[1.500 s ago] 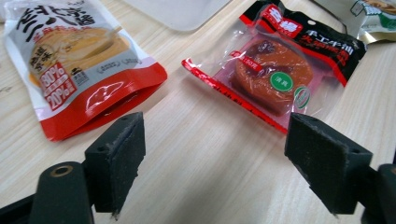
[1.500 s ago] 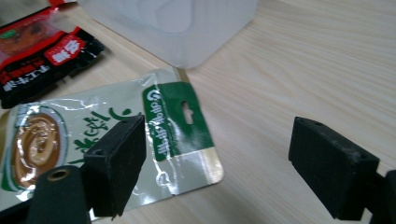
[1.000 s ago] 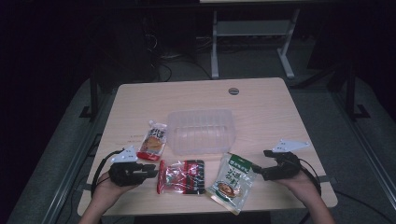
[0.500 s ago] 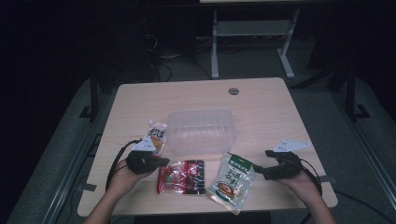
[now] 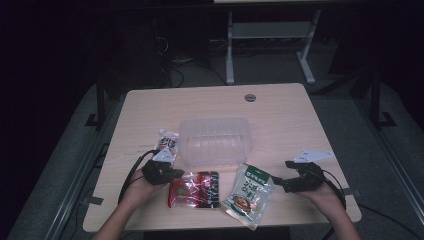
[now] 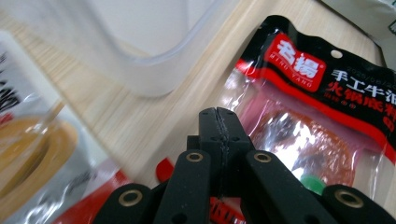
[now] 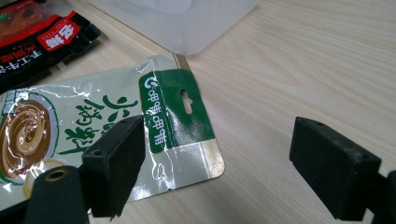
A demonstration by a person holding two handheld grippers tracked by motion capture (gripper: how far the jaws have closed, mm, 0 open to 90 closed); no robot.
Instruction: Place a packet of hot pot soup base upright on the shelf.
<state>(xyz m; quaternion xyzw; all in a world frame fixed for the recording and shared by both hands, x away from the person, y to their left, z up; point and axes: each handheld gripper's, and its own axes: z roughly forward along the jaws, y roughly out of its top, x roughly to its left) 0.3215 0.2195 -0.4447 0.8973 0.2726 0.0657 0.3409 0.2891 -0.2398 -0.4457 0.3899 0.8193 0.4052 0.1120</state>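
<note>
Lying flat at the table's near edge, the red-and-black packet point(image 5: 194, 188) sits between the orange-topped packet point(image 5: 167, 145) and the green packet point(image 5: 248, 194), with the clear plastic tub point(image 5: 215, 140) just behind all three. The left gripper point(image 5: 170, 173) hovers at the red packet's left end; in the left gripper view its jaws are pressed together with nothing between them, tips pointing at the bare wood beside the packet point(image 6: 322, 116). The right gripper point(image 5: 280, 181) waits just right of the green packet point(image 7: 93, 135), jaws spread wide and empty. Judging by this, the step in hand is the approach for a pick, probably to load the tub, though the dim high view leaves that uncertain. Next, the left jaws would have to part and catch the packet's thin edge, which lies tight against the table point(image 5: 280, 110).
</note>
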